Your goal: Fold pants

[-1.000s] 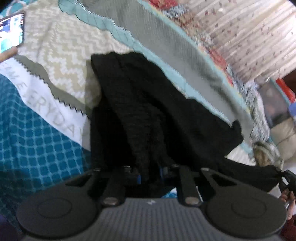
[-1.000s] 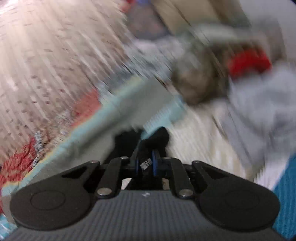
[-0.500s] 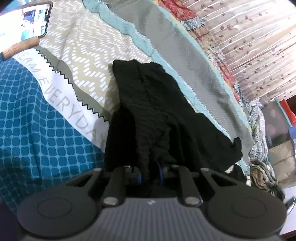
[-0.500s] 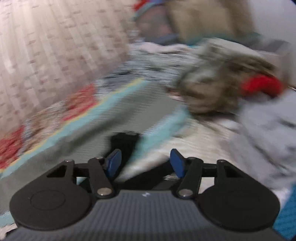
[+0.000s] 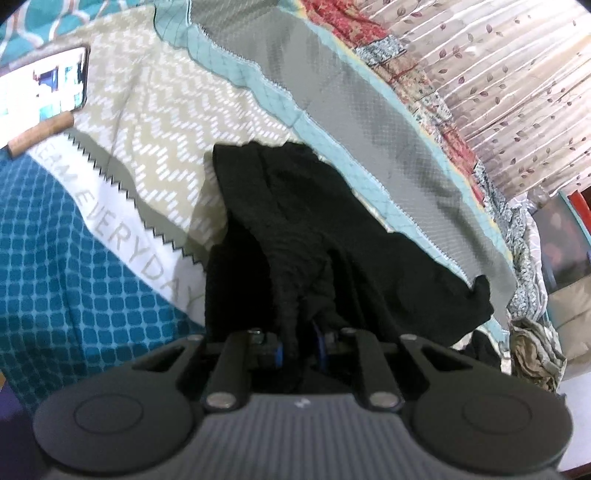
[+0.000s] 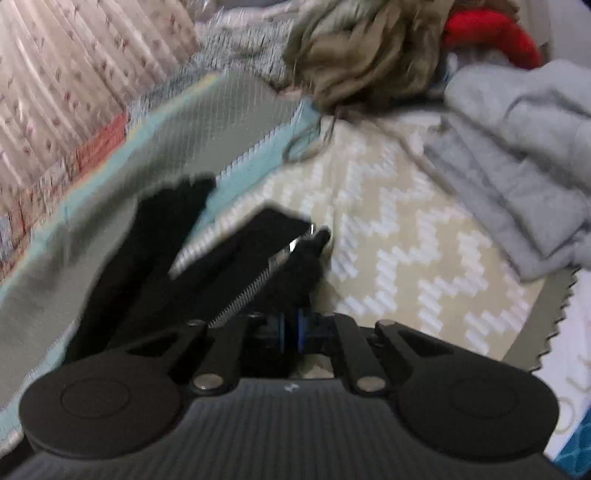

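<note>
The black pants (image 5: 295, 221) lie bunched on a patterned bedspread (image 5: 155, 122), spread from the middle toward the right. My left gripper (image 5: 299, 349) is shut on a gathered fold of the pants at their near edge. In the right wrist view the pants (image 6: 155, 251) run to the left, with a metal zipper (image 6: 255, 284) showing. My right gripper (image 6: 290, 330) is shut on a black bunch of the pants next to that zipper.
A phone (image 5: 40, 85) rests on a wooden stand at the far left. A grey garment (image 6: 517, 147), an olive garment (image 6: 362, 59) and a red item (image 6: 491, 33) are piled to the right. A floral curtain (image 5: 498, 74) hangs behind the bed.
My right gripper was open half a second ago and has now closed on the pants by the zipper, lower and nearer the bedspread. My left gripper keeps its hold on the pants.
</note>
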Action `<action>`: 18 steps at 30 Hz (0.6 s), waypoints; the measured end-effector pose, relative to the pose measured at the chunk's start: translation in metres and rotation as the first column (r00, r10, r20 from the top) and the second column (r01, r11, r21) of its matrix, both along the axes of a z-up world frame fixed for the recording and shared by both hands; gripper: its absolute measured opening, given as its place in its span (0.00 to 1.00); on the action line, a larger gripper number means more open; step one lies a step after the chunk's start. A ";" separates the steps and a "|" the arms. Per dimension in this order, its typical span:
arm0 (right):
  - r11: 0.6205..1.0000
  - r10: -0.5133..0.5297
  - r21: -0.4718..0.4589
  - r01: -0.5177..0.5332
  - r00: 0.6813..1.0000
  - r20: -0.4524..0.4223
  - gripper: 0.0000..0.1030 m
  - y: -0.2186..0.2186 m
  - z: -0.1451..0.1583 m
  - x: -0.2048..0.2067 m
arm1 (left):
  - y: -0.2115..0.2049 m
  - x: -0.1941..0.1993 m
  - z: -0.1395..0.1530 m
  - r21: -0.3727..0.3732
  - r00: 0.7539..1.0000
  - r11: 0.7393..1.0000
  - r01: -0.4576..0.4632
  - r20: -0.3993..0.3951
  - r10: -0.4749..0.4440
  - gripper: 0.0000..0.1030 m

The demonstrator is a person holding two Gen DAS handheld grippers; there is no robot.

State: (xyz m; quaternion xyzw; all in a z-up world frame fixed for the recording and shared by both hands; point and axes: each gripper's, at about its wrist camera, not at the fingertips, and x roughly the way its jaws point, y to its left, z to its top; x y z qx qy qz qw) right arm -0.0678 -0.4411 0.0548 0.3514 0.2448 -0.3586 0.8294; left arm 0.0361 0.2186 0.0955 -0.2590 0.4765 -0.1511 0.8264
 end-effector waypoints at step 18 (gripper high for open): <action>0.971 0.023 -0.237 -0.028 0.999 -0.024 0.58 -0.049 0.121 0.013 | 0.066 -0.013 -0.004 -0.027 0.983 0.987 -0.161 -0.092 0.158 0.07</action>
